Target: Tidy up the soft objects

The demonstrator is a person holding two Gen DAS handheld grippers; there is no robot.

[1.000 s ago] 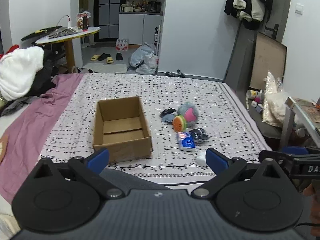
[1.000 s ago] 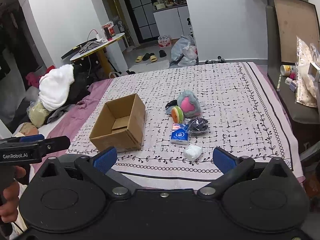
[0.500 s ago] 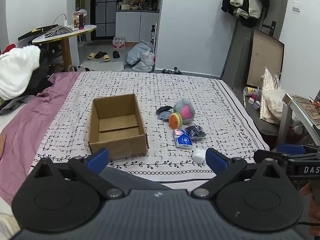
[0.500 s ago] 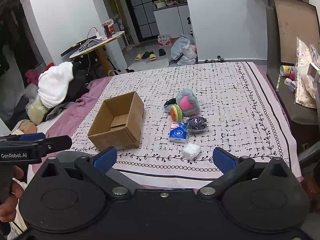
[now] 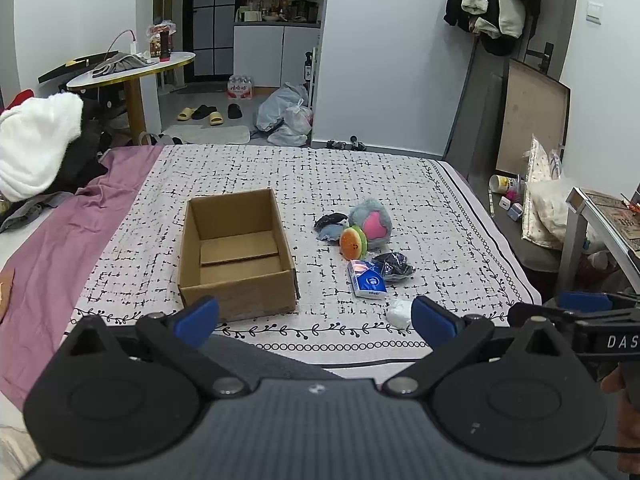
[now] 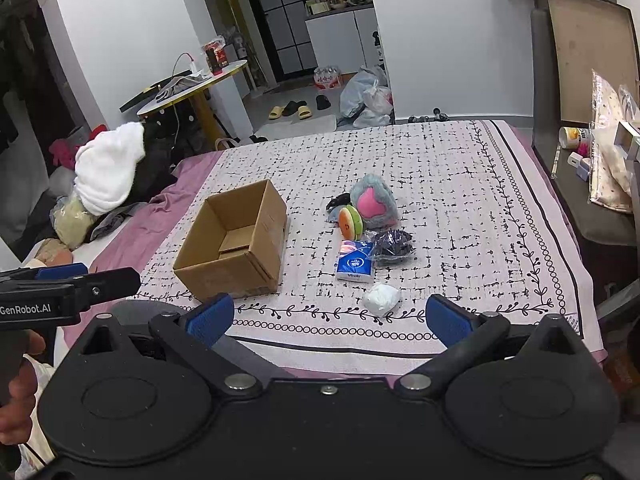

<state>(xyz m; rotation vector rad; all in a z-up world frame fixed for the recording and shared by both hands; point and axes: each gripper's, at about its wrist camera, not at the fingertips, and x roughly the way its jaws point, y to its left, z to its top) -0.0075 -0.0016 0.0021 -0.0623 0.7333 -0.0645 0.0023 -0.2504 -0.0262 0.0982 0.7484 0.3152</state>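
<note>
Both of my grippers have pulled back and risen a little since a second ago, so the bed shows more fully and the things on it sit slightly farther off; nothing on the bed itself has shifted.

My left gripper hangs over the near edge of the bed with its jaws wide apart and empty. My right gripper does the same, jaws spread and holding nothing.

By my judgement the task has not begun. The cardboard box stands open and bare inside, at about 11 o'clock from my left gripper. All 6 soft things lie outside it, in a loose cluster at 1 o'clock: the white wad nearest me, the blue tissue pack just beyond it, the dark bagged bundle beside the pack, then the burger plush touching the grey plush with the pink heart, and a small dark cloth at the far left of the group.

Everything remains to be moved into the box, I reckon, and the white wad looks the easiest first pick.
</note>
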